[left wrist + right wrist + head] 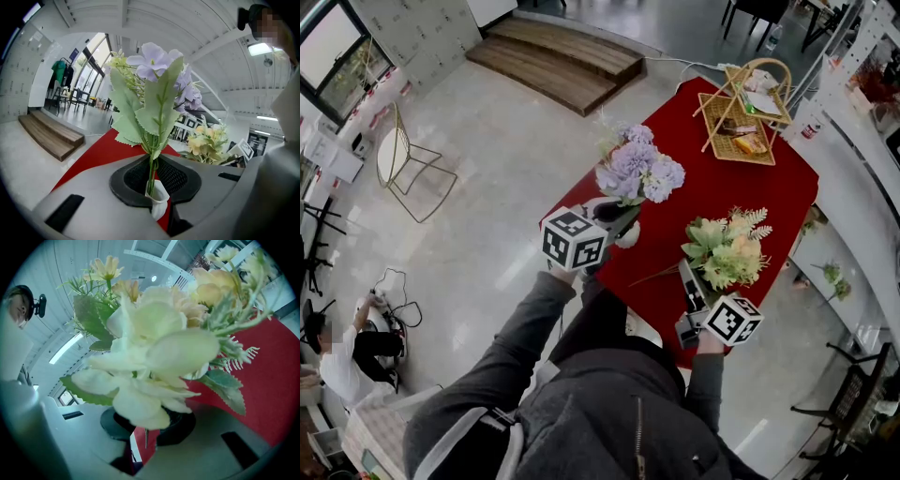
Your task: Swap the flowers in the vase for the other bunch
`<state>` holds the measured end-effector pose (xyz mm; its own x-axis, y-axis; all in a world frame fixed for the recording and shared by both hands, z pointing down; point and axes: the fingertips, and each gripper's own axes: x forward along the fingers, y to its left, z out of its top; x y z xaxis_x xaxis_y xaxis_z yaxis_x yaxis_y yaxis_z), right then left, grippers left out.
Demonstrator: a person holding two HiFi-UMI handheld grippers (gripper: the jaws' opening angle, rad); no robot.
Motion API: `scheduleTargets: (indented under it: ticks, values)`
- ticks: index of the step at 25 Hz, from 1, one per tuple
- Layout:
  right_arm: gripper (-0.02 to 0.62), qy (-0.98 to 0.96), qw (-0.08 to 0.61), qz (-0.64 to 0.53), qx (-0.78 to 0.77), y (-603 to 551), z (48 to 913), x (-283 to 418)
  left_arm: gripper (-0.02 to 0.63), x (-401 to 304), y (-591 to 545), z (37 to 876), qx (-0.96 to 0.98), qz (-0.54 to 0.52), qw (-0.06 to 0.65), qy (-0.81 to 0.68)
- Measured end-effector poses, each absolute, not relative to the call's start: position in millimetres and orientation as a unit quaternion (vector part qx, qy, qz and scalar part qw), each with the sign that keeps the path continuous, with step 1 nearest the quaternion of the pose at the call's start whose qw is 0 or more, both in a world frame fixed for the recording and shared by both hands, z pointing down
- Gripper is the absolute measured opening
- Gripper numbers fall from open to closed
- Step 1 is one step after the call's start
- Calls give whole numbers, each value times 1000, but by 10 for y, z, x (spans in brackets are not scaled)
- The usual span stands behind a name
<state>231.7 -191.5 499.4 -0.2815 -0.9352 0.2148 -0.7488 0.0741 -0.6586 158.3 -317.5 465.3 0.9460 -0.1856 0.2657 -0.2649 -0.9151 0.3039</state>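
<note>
Far left, a wire chair (397,155) on the pale floor, and a person (337,354) sitting low by the wall. Wooden step (555,54) beyond. Centre: operator in a grey top, one gripper per hand. Left gripper (614,221) reaches in nearly level, its jaws pressed together on the green stems of the purple bunch (637,169), right above the mouth of the white vase (628,234). The stems are down inside the vase, which sits at the left edge of the red table (703,183). To the right, the right gripper (687,279) pinches the thin stem of the cream-yellow bunch (727,248), blooms fanned out over the near part of the table, apart from the vase. Far end of the table: a wicker basket (745,117) with small items inside.
</note>
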Motion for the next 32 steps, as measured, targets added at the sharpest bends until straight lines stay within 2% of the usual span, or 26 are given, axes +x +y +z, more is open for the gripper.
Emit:
scheduleTargets:
  ticks: [32]
  values:
    - [55, 735, 141, -334, -573, -1687, 4879, 2209, 38, 1491, -3158, 3805, 980, 68, 114, -149]
